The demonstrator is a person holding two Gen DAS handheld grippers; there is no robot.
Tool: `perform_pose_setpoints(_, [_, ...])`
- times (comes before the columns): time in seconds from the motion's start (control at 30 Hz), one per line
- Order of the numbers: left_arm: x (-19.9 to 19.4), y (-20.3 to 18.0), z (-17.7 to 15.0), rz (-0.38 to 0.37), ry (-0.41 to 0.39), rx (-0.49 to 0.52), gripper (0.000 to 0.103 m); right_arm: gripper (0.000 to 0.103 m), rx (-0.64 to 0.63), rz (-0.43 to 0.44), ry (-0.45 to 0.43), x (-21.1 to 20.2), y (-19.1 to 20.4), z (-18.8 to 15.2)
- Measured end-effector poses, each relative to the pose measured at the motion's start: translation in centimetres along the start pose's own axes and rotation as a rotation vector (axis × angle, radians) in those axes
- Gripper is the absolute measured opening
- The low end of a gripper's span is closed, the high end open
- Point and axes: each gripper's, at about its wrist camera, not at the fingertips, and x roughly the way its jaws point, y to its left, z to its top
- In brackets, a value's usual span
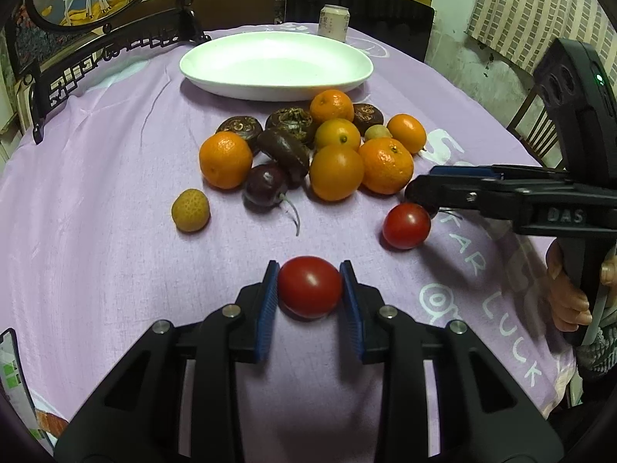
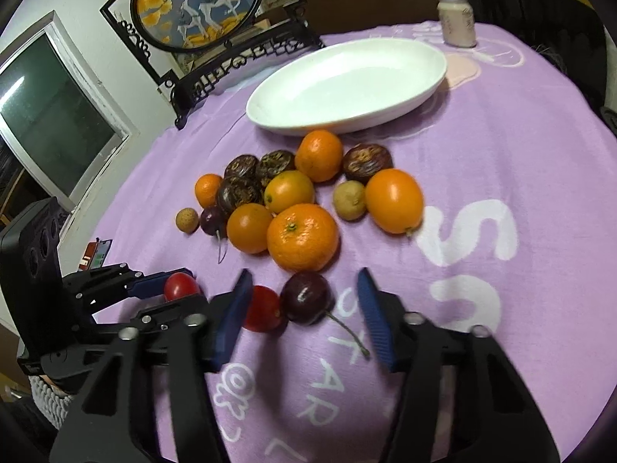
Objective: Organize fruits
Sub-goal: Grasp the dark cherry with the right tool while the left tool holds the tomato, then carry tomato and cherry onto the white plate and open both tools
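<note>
My left gripper point(image 1: 309, 287) is shut on a red cherry tomato point(image 1: 309, 286) that rests on the purple cloth; it also shows in the right wrist view point(image 2: 180, 286). My right gripper point(image 2: 304, 310) is open around a dark cherry point(image 2: 306, 297) with a stem, and a second red tomato point(image 2: 264, 308) lies just inside its left finger. In the left wrist view the right gripper point(image 1: 418, 193) comes in from the right beside that tomato point(image 1: 406, 225). A pile of oranges point(image 1: 336, 171) and dark passion fruits point(image 1: 283, 148) lies ahead. An empty white plate point(image 1: 275, 65) stands behind the pile.
A yellow lychee point(image 1: 190, 210) lies apart at the left of the pile, with another cherry point(image 1: 266, 189) near it. A drink can point(image 1: 333, 23) stands behind the plate. A black framed ornament point(image 2: 196, 4) stands at the table's far left. A phone point(image 1: 13, 382) lies at the near left edge.
</note>
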Motion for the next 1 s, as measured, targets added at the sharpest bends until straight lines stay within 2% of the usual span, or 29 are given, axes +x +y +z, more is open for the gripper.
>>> perform_pose_setpoints(0.27, [-0.1, 0.1, 0.0, -0.006, -0.002, -0.003, 0.032, 0.034, 0.058, 0.033, -0.001, -0.5, -1.4, -0.4])
perform_pose_setpoints(0.53, [0.1, -0.5, -0.2, 0.029, -0.002, 0.038, 0.032, 0.032, 0.046, 0.025, -0.002, -0.3, -1.3, -0.7])
perform_pose_setpoints(0.77, [-0.1, -0.4, -0.2, 0.016, -0.009, 0.030, 0.032, 0.029, 0.110, 0.081, 0.014, -0.5, -2.6, -0.6])
perform_pose_setpoints(1.0, [-1.4, -0.4, 0.9, 0.031, -0.060, 0.030, 0.032, 0.029, 0.166, 0.129, -0.041, -2.3, -3.4, -0.3])
